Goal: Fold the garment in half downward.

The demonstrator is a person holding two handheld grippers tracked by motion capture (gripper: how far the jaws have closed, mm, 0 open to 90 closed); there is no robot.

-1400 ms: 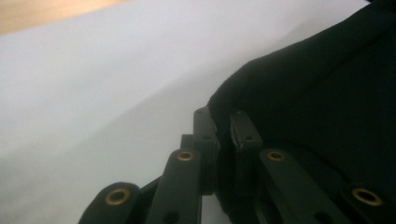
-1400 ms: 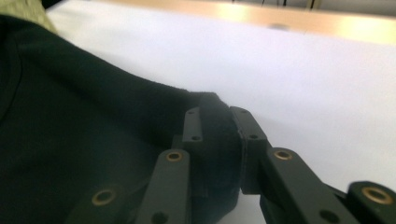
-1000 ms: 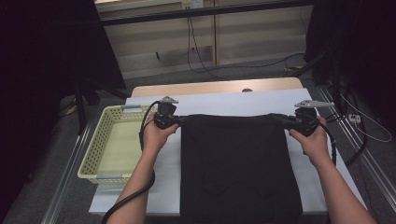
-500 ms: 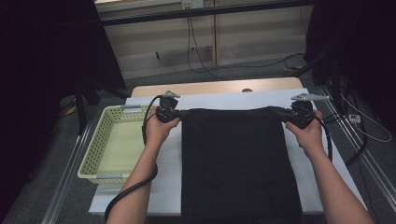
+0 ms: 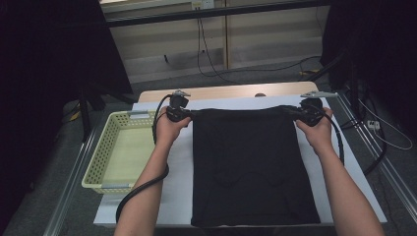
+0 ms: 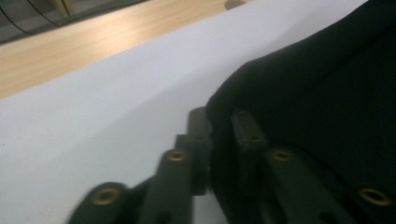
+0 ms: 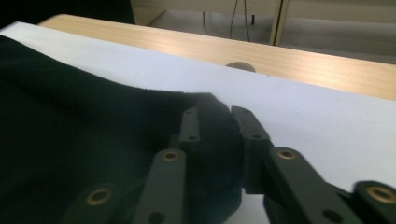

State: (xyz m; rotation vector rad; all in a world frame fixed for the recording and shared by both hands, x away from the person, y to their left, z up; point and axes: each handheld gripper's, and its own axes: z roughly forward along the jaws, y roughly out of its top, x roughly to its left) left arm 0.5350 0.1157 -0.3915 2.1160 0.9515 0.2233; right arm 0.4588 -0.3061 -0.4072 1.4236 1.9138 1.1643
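1. Left gripper (image 6: pixel 219 122): jaws narrow, just been opening; a fold of the black cloth's (image 6: pixel 327 93) corner sits between them, touching the pads; whether they press it cannot be told
2. Right gripper (image 7: pixel 215 122): jaws narrow, just been opening; the cloth's other far corner is bunched between them; the right-hand pad looks just clear of the fabric
3. In the high view, left gripper (image 5: pixel 183 113) at the cloth's far left corner, right gripper (image 5: pixel 298 111) at its far right corner, each low over the tabletop, held in a hand with the forearm entering from the near edge
4. Black cloth (image 5: pixel 251 167): spread flat on the white sheet (image 5: pixel 179 177), far edge stretched straight between the two grippers, near edge at the tabletop's near side
5. White sheet: covers most of the tabletop; a bare wooden strip (image 5: pixel 221 92) shows along the far edge
6. Pale yellow basket (image 5: pixel 101 147): perforated walls, stands just beside the sheet's left edge, near the left forearm
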